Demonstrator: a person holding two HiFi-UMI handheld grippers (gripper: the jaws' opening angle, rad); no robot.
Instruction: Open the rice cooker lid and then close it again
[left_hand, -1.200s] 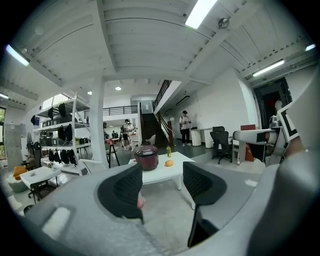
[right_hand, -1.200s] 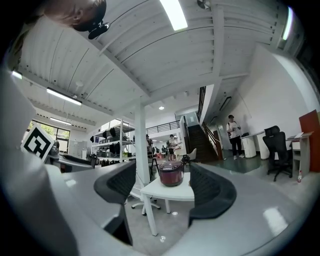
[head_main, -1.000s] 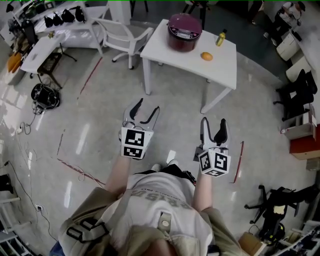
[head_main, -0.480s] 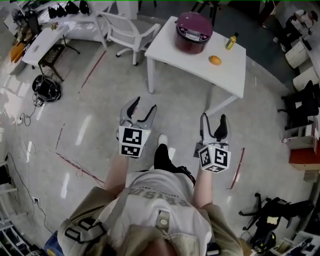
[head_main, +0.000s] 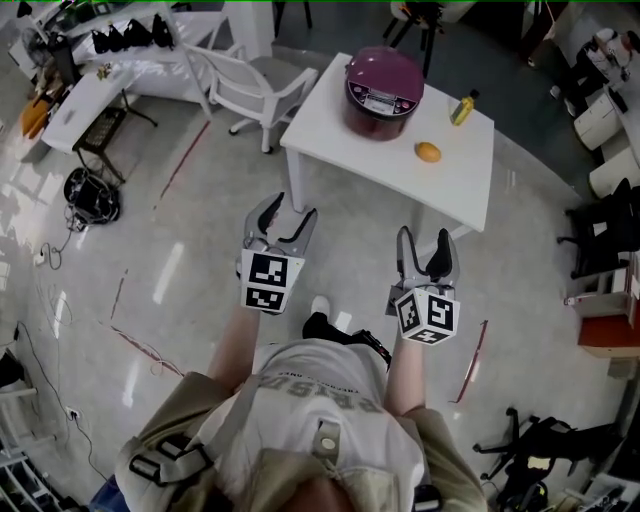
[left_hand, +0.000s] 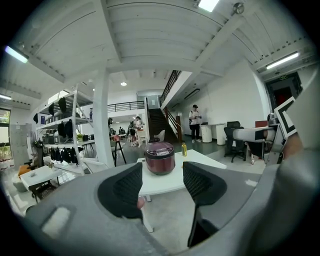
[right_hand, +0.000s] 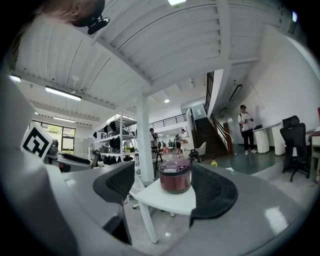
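- Left hand-held gripper (head_main: 293, 210): jaws spread with nothing between them. It is held out over the floor, well short of the bench (head_main: 330, 130). In its own view (left_hand: 162, 180) the cooker only shows far off through the gap.
- Rice cooker (head_main: 383, 90): it stands upright near the bench's far left corner, lid down. The glossy maroon shell looks rigid and likely slippery to hard pads, and the body is probably heavy enough to stay put under a light push. The lid should swing on a rear hinge once a front catch is pressed. The best hold is probably the lid's front lip or catch, with the other gripper steadying the side wall.
- Right hand-held gripper (head_main: 425, 238): also spread and empty, and equally far from the bench. Its own view (right_hand: 167, 187) frames the cooker (right_hand: 175, 175) between the pads.
- Hard to make out: the catch, the hinge and any carry handle are too small at this range. The pale panel on the lid is unreadable, and no power cord can be seen.
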